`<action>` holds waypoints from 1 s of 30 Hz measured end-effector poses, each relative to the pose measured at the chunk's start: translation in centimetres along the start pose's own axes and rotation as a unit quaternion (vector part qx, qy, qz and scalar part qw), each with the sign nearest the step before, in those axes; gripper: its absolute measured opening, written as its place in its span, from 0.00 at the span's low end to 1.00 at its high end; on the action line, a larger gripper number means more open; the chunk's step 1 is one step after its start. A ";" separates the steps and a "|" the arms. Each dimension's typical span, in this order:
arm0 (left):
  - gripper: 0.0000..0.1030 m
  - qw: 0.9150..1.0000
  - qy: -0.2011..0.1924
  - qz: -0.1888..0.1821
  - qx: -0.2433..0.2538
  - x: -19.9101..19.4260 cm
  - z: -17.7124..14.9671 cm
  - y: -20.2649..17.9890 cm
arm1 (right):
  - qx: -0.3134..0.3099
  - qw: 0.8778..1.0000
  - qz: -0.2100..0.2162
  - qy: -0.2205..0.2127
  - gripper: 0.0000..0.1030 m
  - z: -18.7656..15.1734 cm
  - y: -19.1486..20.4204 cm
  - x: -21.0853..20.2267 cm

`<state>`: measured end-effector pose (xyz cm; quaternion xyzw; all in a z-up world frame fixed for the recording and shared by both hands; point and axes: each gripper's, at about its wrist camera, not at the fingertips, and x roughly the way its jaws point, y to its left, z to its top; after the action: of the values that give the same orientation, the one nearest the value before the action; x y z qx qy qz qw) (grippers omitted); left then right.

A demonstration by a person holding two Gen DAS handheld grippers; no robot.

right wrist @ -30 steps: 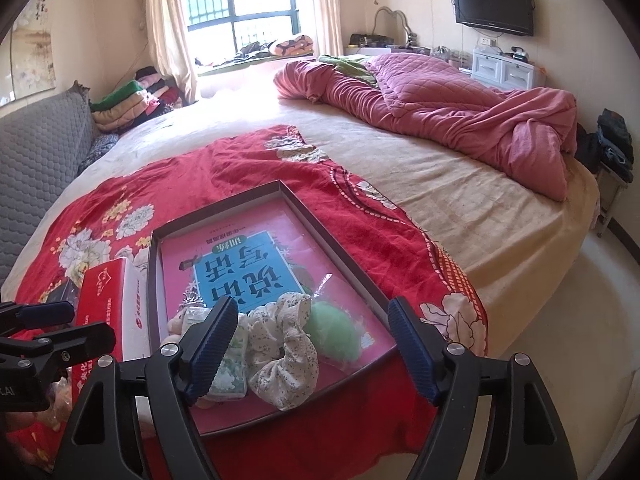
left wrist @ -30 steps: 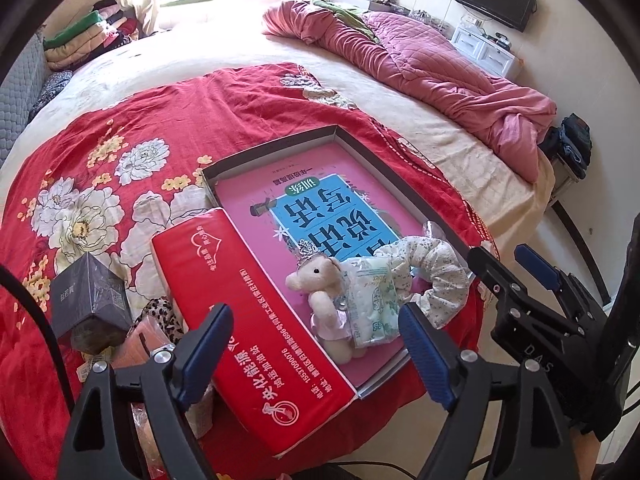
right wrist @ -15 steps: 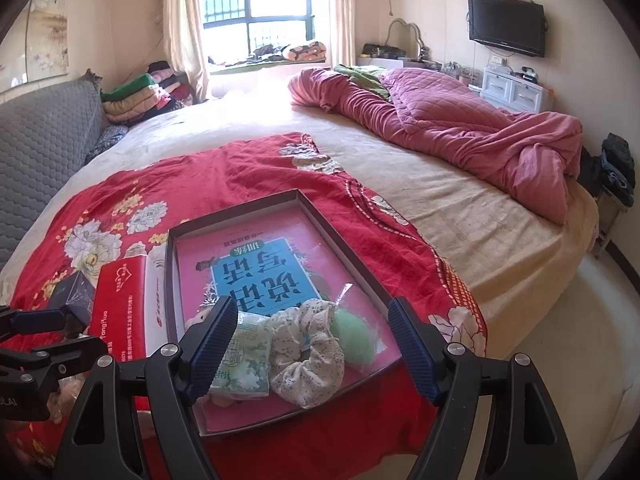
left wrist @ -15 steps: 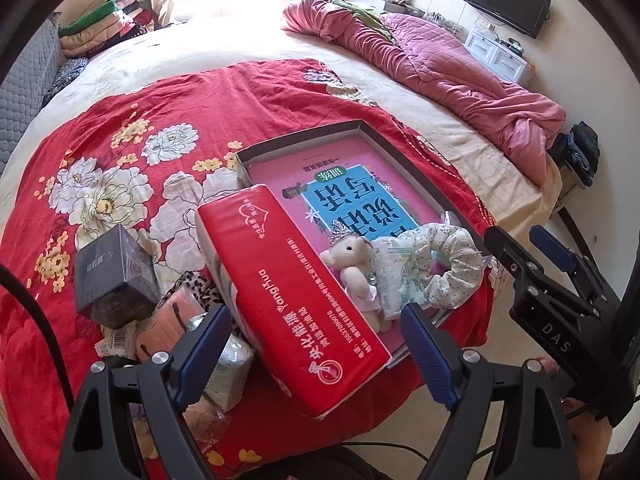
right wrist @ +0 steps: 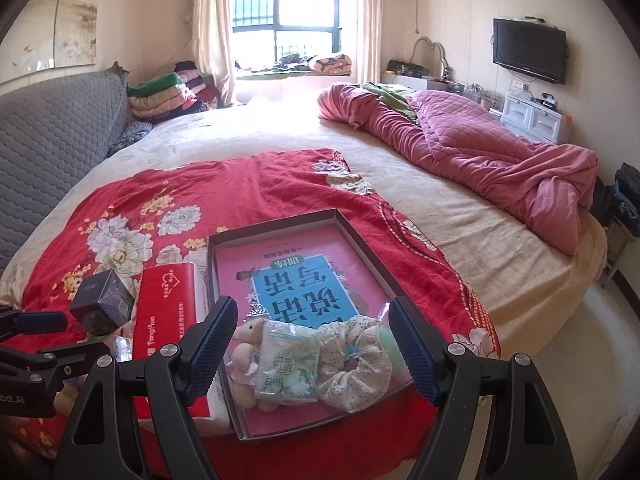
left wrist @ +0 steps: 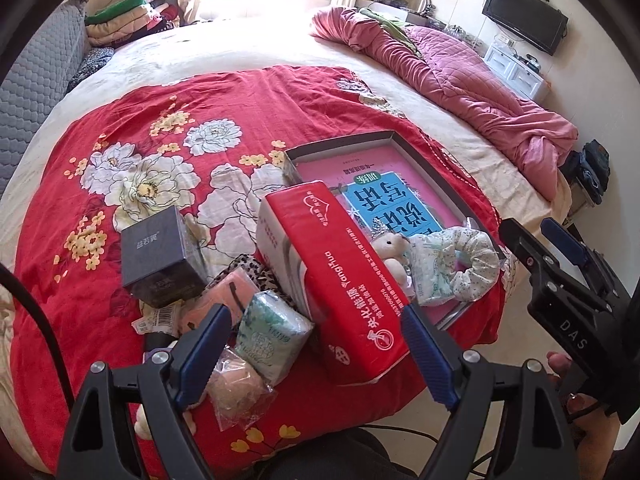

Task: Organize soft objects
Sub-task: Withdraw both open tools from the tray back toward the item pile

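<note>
L gripper (left wrist: pixel 316 354) & R gripper (right wrist: pixel 310 350) both wide open, empty; risk: reaching for tissue pack (left wrist: pixel 272 330) beside red box (left wrist: pixel 332 276), L finger snags box, knocks it onto tray (left wrist: pixel 424 168).

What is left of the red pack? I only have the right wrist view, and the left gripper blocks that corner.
Observer: A green-white tissue packet lies there against the red pack, right ahead of the left gripper, whose jaws are open.
Operator: Anything else soft beside it?
Observer: Yes, a pink soft item lies just behind the packet, next to the dark box.
</note>
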<state>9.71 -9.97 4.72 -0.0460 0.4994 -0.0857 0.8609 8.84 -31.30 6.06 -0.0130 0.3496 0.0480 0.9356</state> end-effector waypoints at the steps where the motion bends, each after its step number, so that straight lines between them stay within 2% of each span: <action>1: 0.83 1.000 -0.002 0.002 -0.002 -0.2 -0.1 0.3 | -0.003 1.000 0.002 -0.001 0.77 0.1 0.3 -0.1; 19: 0.83 0.999 -0.020 0.034 -0.030 -3.8 -1.9 4.7 | -0.046 0.997 0.058 -0.015 0.77 0.8 6.5 -2.6; 30: 0.83 0.994 -0.034 0.055 -0.085 -6.2 -2.3 10.8 | -0.090 0.992 0.083 -0.020 0.77 0.9 10.4 -3.7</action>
<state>5.73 1.82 7.10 -0.0945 0.4766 0.0062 0.8740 5.62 -21.21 9.28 -0.0670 0.3248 0.1565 0.9303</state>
